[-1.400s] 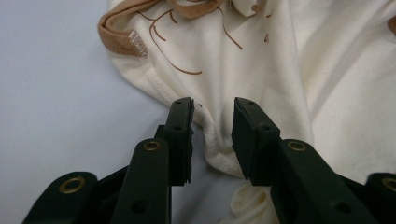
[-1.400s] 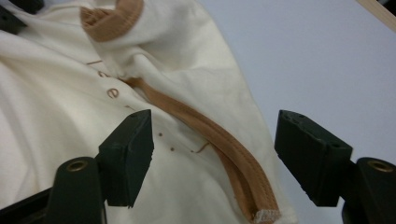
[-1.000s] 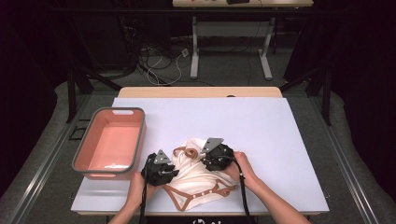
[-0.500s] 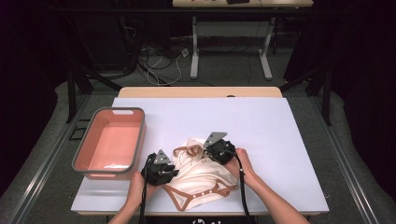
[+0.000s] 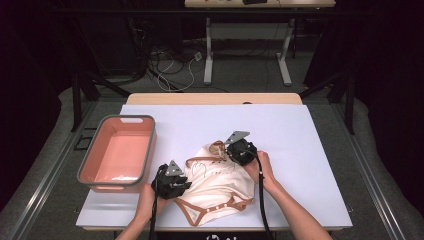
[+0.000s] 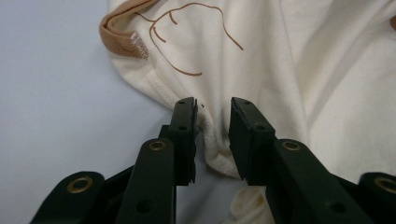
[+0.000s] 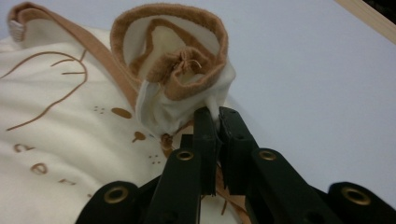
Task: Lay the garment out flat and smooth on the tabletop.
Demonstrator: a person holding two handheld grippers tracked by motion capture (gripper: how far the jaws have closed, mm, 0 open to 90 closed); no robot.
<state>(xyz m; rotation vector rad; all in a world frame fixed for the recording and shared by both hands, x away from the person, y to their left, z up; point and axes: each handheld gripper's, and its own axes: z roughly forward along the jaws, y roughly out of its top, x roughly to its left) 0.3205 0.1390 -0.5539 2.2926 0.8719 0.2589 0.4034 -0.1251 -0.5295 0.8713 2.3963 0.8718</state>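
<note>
Cream bodysuit (image 5: 217, 182) at frame centre: right gripper (image 7: 215, 116) pinches the sleeve, left gripper (image 6: 212, 112) spread over the hem — close it fully before pulling flat.

You have one cream baby bodysuit (image 5: 217, 180) on the table, one pink tub (image 5: 119, 152) beside it, and one white table mat (image 5: 300, 145). You hold two grippers: one left gripper (image 5: 172, 182) and one right gripper (image 5: 239, 149).

Dark room, grey floor (image 5: 45, 165); loose cables (image 5: 172, 62) behind the white-topped table (image 5: 300, 150), and a second table's white legs (image 5: 209, 50) beyond.
</note>
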